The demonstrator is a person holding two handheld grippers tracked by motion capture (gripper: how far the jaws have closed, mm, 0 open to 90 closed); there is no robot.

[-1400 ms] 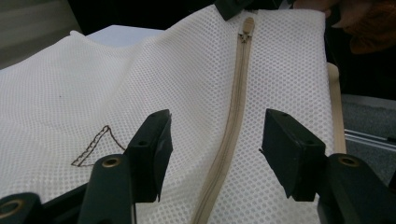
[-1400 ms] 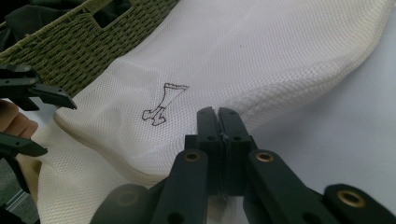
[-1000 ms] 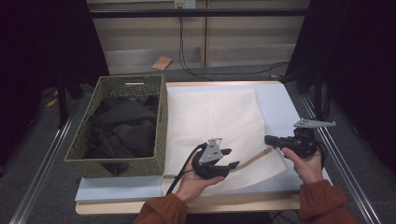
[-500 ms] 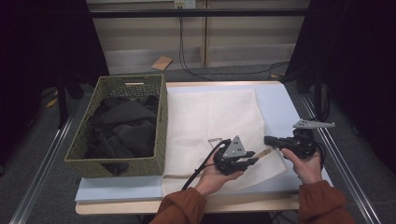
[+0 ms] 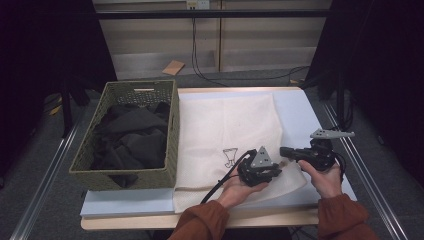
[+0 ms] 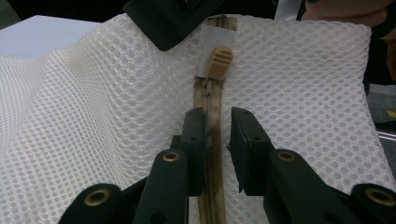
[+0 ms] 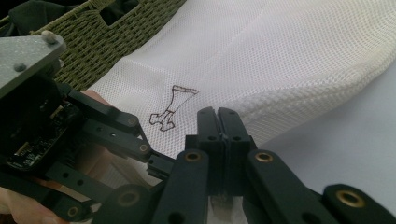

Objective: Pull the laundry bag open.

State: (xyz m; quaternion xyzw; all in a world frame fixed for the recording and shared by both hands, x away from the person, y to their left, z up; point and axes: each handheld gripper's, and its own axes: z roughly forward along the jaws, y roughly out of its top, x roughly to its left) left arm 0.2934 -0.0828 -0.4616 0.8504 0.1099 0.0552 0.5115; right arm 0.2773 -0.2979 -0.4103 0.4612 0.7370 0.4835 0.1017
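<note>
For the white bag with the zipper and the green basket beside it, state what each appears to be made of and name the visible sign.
Bag: likely synthetic mesh fabric, matt off-white; regular small holes show. Its zipper pull: probably tan plastic or rubber, ribbed and smooth. Basket: woven olive strands, maybe wicker or paper cord; a plaited texture shows.

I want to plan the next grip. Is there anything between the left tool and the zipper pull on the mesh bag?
Nothing visible blocks it. The left tool straddles the tan zipper track on the mesh bag, and the zipper pull lies just ahead along that track. The right tool pinches the bag's edge beyond the pull.
</note>
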